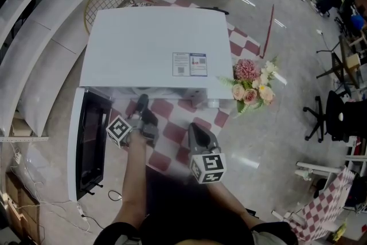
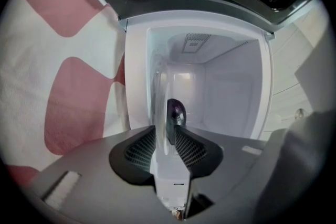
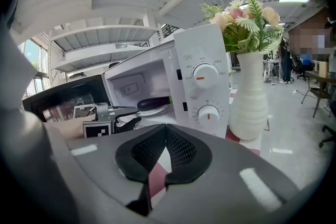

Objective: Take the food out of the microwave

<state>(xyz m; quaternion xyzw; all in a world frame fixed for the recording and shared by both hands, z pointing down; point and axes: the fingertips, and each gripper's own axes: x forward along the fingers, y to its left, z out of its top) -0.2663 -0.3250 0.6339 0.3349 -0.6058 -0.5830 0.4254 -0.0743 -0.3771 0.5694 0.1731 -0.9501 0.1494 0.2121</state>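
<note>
A white microwave (image 1: pixel 155 49) stands on a red-and-white checked cloth with its door (image 1: pixel 92 146) swung open to the left. Inside it a dark purple eggplant (image 3: pixel 154 103) lies on a white plate (image 3: pixel 149 111). My left gripper (image 1: pixel 142 103) reaches into the opening. In the left gripper view the plate's rim (image 2: pixel 159 92) stands edge-on between its parted jaws, and the eggplant (image 2: pixel 176 113) shows just behind. The left gripper (image 2: pixel 167 139) is open. My right gripper (image 1: pixel 195 126) hangs back in front of the microwave, shut on nothing, pads (image 3: pixel 181 149) meeting.
A white vase of pink and cream flowers (image 3: pixel 249 102) stands right beside the microwave's control panel (image 3: pixel 205 92). The open door (image 3: pixel 63 99) juts out on the left. Chairs, a stool and a person stand far off across the floor.
</note>
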